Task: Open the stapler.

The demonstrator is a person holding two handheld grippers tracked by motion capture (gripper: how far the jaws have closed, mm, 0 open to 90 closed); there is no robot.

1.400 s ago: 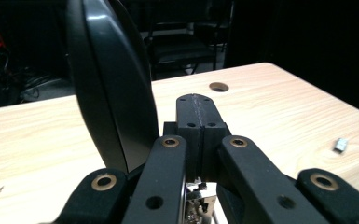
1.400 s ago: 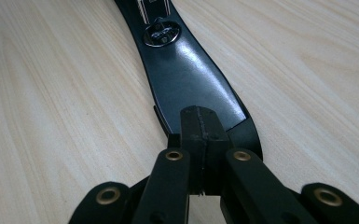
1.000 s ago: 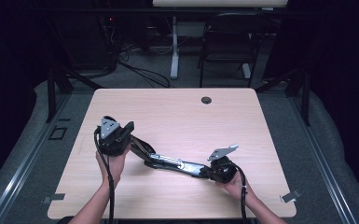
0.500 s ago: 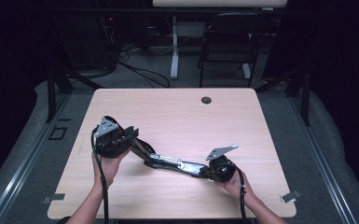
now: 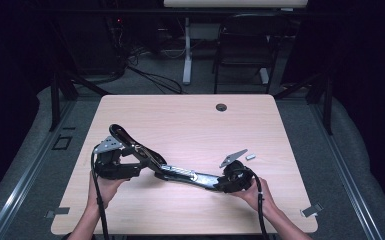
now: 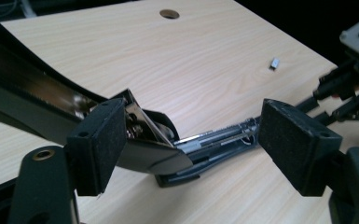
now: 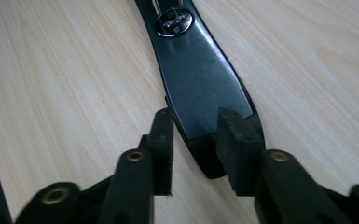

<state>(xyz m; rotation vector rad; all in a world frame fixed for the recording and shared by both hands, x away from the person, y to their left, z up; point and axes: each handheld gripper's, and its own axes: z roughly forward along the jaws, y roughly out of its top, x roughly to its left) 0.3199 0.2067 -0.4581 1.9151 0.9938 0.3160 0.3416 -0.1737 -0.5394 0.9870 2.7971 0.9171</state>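
Big black stapler [image 5: 180, 172] flipped open on the near half of the wooden table [image 5: 190, 120].

Right gripper [image 7: 193, 140] has its jaws clamped on the base's narrow end. Left gripper [image 6: 191, 140] has its jaws spread wide, one pad touching the raised top arm (the shiny curved bit). A small silver piece [image 5: 250, 157] lies just beyond the right gripper.

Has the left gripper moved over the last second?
Yes. The left gripper has turned toward the stapler and sits lower, farther from the table hole.
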